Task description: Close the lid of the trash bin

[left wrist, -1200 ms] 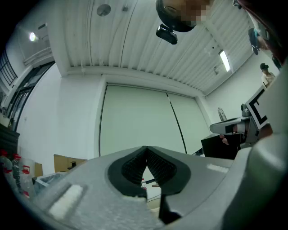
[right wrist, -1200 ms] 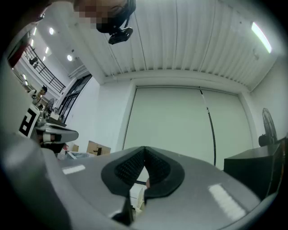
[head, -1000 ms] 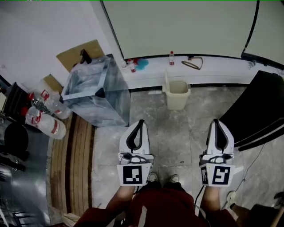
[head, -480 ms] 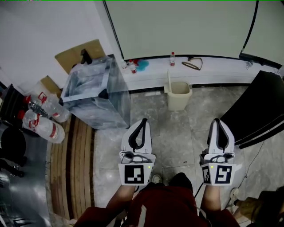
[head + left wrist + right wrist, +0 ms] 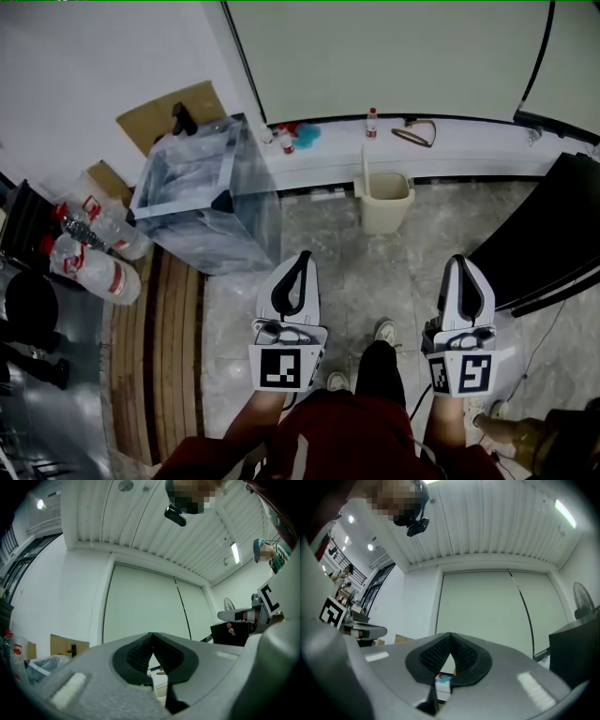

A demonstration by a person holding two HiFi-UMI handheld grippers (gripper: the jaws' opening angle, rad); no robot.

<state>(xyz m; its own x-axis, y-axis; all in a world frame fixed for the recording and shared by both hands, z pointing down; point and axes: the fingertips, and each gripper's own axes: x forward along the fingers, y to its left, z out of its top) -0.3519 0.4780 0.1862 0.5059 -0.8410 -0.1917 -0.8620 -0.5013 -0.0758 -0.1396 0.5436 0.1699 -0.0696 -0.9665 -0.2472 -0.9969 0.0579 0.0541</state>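
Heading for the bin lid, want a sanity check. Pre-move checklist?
1. Trash bin in view ahead: ok.
2. Lid standing upright, open: ok, ready to close.
3. Left gripper shut, nothing between its jaws: ok.
4. Right gripper shut, empty: ok.
5. Grippers at the lid: not ok, both well short of it.
6. Which way the lid swings down: cannot tell, too small.

A small beige plastic trash bin (image 5: 384, 208) stands upright just in front of a long white ledge (image 5: 469, 150). Its thin flat lid (image 5: 364, 167) is open, standing almost vertical from the bin's left rim against the ledge, so the mouth is uncovered.
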